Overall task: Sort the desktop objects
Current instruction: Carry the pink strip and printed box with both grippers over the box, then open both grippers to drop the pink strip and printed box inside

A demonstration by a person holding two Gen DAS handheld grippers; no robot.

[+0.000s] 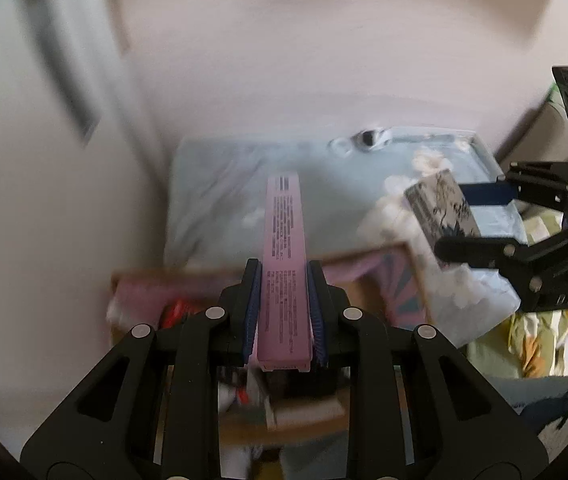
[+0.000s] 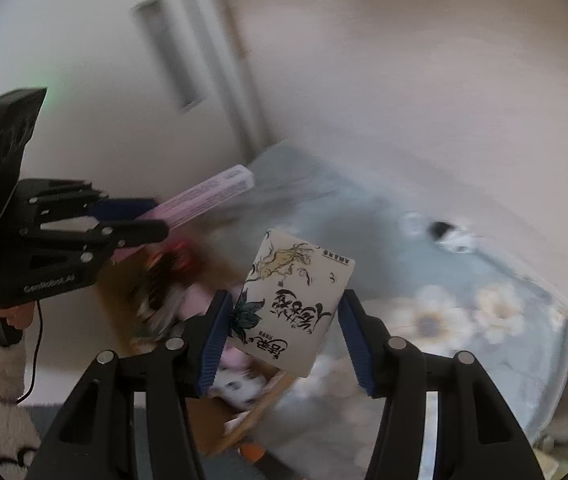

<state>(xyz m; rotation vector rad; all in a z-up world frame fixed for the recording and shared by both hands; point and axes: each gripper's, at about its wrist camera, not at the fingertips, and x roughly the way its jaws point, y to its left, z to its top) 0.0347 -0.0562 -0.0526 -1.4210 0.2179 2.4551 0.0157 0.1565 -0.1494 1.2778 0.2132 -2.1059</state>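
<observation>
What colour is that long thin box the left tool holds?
Pink, with small dark print along it; the long thin box shows best in the left wrist view.

one pink box (image 1: 285,276), one illustrated packet (image 2: 296,304), one cardboard box (image 1: 368,256)

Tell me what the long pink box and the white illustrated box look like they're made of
Pink box: probably thin printed cardboard, matte, with crisp folded edges. White illustrated box: likely card too, slightly glossy, with sharp corners and ink artwork.
</observation>
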